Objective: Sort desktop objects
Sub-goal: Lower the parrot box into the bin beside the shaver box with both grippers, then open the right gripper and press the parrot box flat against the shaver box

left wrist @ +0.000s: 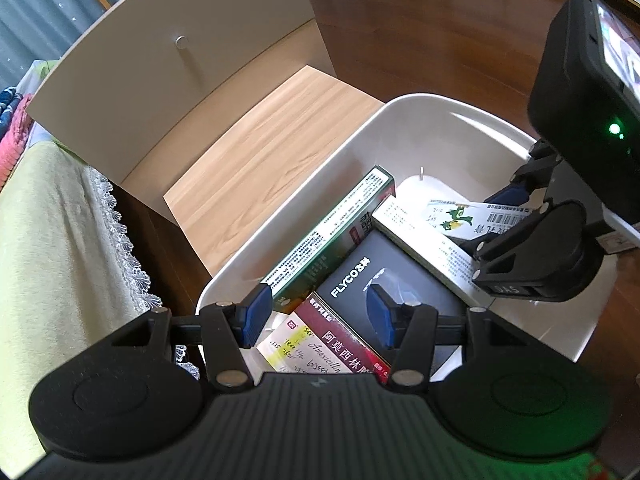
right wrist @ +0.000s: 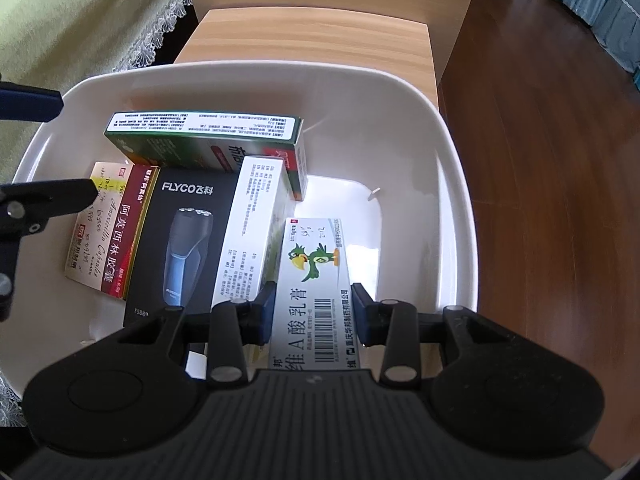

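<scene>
From your left wrist view, the left gripper (left wrist: pixel 316 312) hangs over the near corner of the white bin (left wrist: pixel 420 100) with its jaws apart and nothing pinched between the blue pads; under them lie the red-and-cream medicine box (left wrist: pixel 320 344) and the black shaver box (left wrist: pixel 360 276) (the FLYCO lettering shows plainly); the green box (left wrist: pixel 340 224) leans on its edge along the bin's left wall; farther right your right gripper (left wrist: pixel 502 220) reaches into the bin with the parrot-printed white box (left wrist: pixel 464 216) in its pads.

From your right wrist view, the right gripper (right wrist: pixel 314 312) has its jaws clamped on the sides of the parrot-printed white box (right wrist: pixel 316 272), which points into the bin's right part; whether its far end rests on the bin floor you cannot tell; just left of it a plain white box (right wrist: pixel 252 232) stands against the black shaver box (right wrist: pixel 184 232), then the red-and-cream medicine box (right wrist: pixel 108 232); the green box (right wrist: pixel 208 136) lies behind them; the white bin (right wrist: pixel 440 160) sits on a light wooden surface (right wrist: pixel 312 36).
</scene>
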Demonstrator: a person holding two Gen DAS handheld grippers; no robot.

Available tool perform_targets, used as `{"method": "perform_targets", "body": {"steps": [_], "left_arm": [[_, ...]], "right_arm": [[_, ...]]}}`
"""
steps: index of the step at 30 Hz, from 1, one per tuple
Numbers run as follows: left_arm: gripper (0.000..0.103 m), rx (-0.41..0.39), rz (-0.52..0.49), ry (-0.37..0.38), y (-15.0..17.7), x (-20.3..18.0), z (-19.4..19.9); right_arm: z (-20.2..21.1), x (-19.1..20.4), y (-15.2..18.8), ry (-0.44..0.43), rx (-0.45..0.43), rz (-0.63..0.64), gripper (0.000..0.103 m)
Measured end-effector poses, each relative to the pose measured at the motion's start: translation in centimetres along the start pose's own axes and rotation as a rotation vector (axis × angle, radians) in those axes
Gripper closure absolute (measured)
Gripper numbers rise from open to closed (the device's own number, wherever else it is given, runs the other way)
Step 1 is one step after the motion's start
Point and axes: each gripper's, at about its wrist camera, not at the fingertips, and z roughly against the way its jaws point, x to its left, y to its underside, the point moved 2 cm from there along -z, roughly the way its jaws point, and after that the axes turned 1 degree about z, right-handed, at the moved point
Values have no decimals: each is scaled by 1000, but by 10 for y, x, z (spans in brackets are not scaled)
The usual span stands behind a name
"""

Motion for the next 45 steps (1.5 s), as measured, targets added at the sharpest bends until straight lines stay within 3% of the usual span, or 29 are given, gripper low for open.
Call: {"method": "perform_targets", "body": {"steps": [26, 30, 32, 33, 41, 45], "left_arm": [[46, -9, 27, 15, 3, 5, 2], [46, -11, 42, -1, 2, 9, 3], [46, -11, 66, -11, 3, 13, 4], [46, -12, 76, -14, 3, 16, 5], [46, -22, 99, -19, 6, 22, 7], [46, -28, 109, -20, 6, 25, 8]], "right_arm": [[7, 1, -3, -16, 2, 47, 68], [12, 5, 0, -40, 78, 162, 60], [11, 10, 3, -34, 134, 277, 44], [12, 11, 5, -33, 147, 328, 42], [-5, 31, 14, -27, 311, 677, 41], [-17, 37, 10, -33, 376, 732, 41]]}}
